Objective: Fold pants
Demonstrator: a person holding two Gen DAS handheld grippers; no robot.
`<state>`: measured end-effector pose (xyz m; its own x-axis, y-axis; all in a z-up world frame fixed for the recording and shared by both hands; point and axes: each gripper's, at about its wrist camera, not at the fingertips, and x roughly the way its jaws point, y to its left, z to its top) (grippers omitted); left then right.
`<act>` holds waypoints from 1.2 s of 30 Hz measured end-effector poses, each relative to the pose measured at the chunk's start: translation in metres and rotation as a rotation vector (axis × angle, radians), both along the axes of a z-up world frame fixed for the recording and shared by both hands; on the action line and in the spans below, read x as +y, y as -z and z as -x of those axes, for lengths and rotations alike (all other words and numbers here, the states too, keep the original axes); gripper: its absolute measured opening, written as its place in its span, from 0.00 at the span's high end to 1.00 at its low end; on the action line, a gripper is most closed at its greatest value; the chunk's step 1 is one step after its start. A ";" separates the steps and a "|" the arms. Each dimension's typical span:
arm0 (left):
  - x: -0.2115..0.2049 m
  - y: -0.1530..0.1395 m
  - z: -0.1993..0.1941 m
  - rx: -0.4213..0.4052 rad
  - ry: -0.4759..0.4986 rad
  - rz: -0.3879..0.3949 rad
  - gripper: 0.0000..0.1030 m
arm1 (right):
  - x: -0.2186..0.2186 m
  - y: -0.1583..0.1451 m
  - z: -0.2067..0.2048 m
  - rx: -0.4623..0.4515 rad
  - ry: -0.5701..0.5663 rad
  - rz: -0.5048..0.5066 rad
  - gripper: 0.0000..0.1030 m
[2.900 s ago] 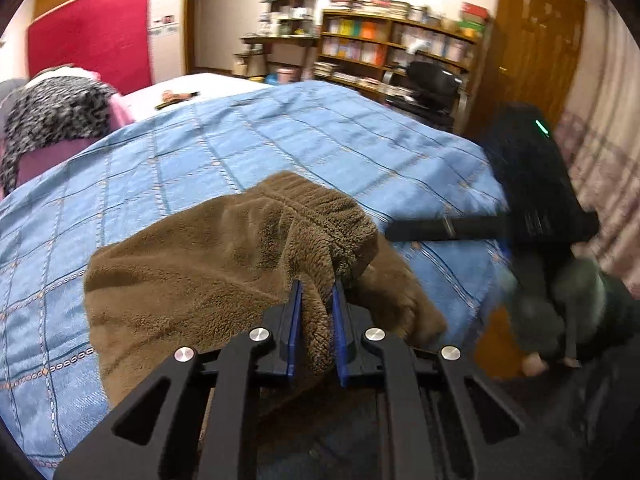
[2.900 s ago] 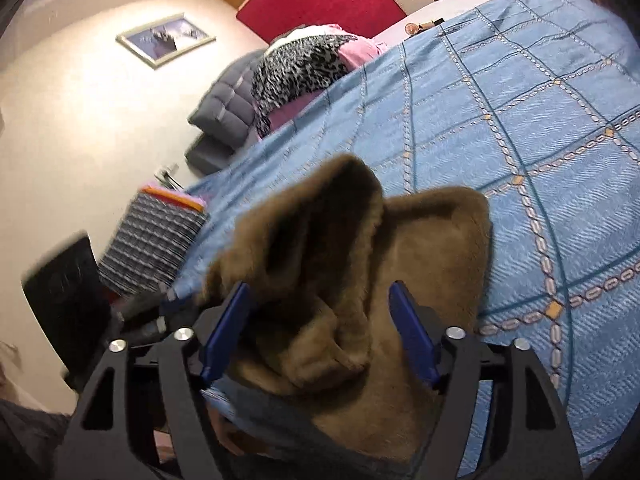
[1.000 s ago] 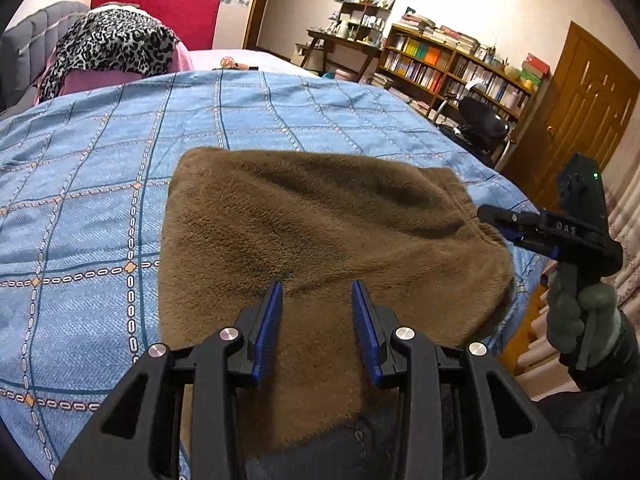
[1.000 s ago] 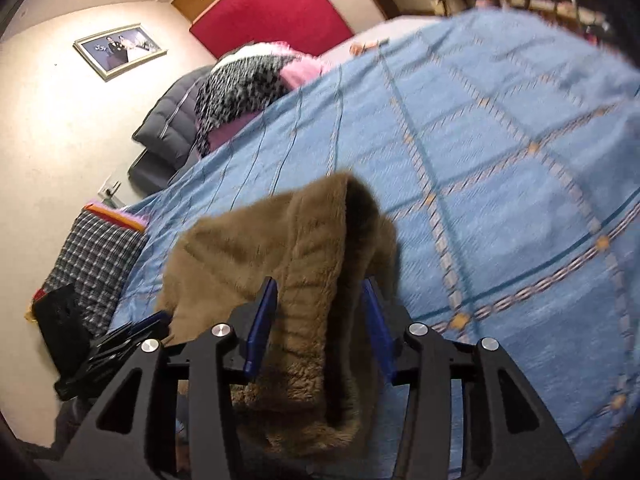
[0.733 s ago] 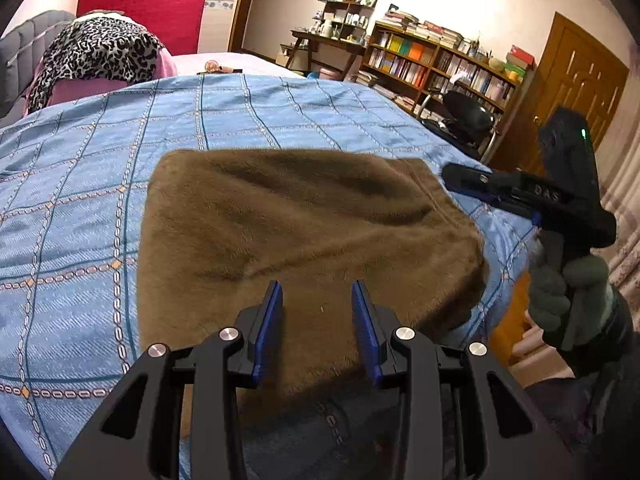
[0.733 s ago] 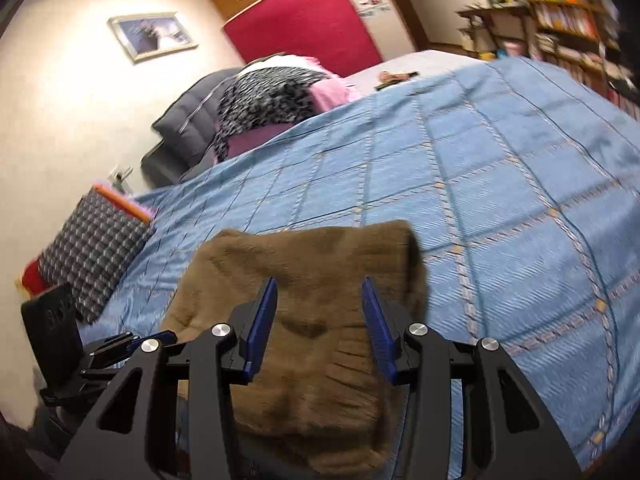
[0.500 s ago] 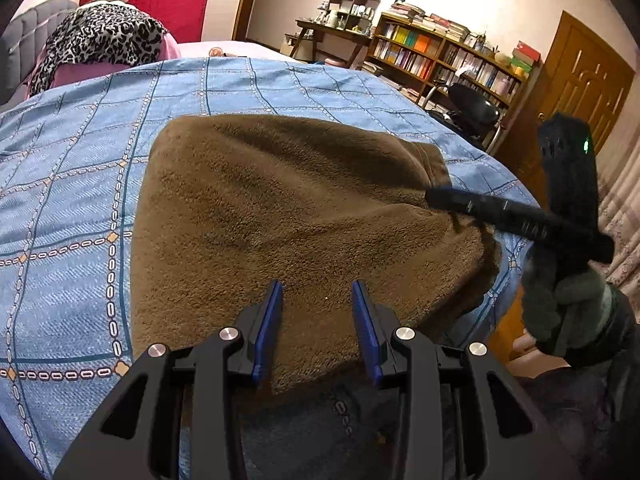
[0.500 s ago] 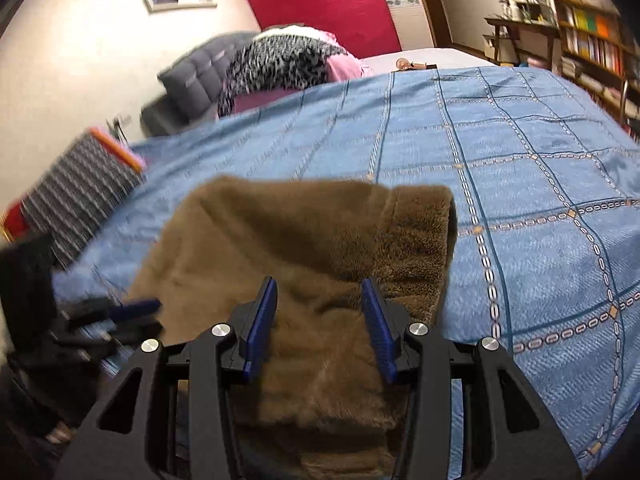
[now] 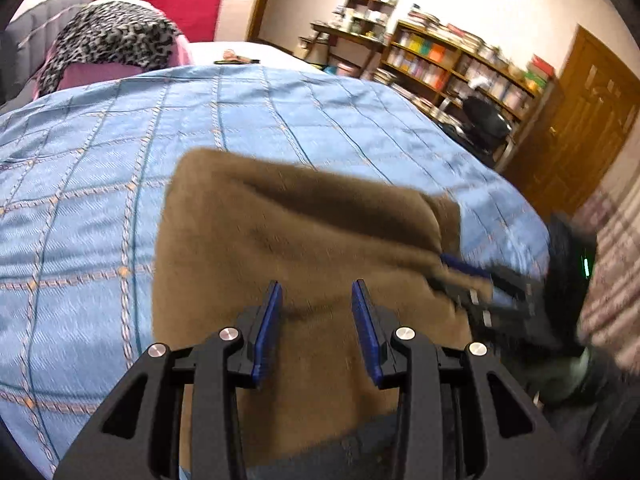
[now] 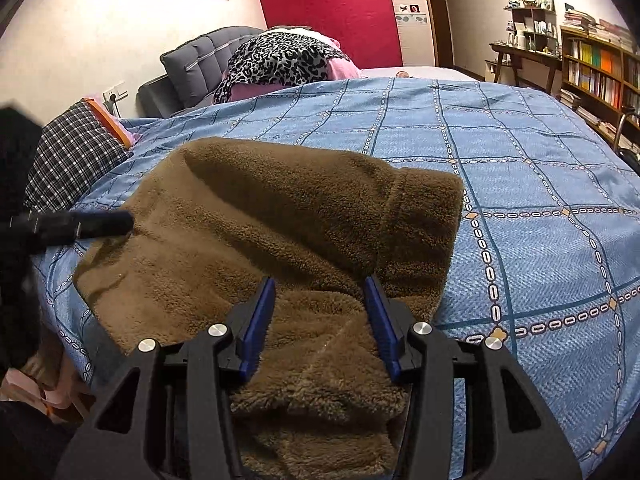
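Left wrist view looks over the brown fleece pants (image 9: 304, 240), which lie folded into a thick rectangle on the blue checked bedspread (image 9: 80, 184) at the near edge of the bed. The left tongs (image 9: 316, 304) hover just above the near part of the fabric, blue pads apart and nothing between them. At the right side of the pants the right tongs (image 9: 480, 280) are blurred, their tips at the fabric's right edge near the ribbed band (image 9: 448, 212). From the right wrist, the right tongs (image 10: 320, 304) also stand apart, over a bunched fold of fleece that spills over the bed edge; whether the pads touch the cloth cannot be told. The ribbed band (image 10: 424, 216) lies on top at the right corner of the pile. The left tongs (image 10: 100, 222) show as a dark bar at the left edge of the pants. A leopard-print blanket (image 10: 280, 60) sits at the head of the bed.
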<state>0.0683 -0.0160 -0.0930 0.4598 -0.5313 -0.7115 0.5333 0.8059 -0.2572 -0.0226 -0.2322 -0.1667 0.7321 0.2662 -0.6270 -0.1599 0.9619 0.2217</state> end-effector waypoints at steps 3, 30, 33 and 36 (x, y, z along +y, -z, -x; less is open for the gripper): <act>-0.005 -0.008 -0.030 0.040 -0.043 -0.009 0.65 | -0.002 0.000 0.000 0.001 -0.001 -0.016 0.53; -0.025 0.040 -0.117 0.100 -0.148 -0.054 0.65 | -0.011 -0.004 -0.008 0.026 -0.019 -0.065 0.53; -0.026 0.027 -0.107 0.064 -0.143 -0.065 0.55 | -0.015 -0.022 -0.013 0.027 -0.018 -0.088 0.53; -0.024 0.014 -0.094 0.038 -0.131 -0.039 0.47 | -0.023 -0.038 -0.020 0.011 -0.005 -0.129 0.53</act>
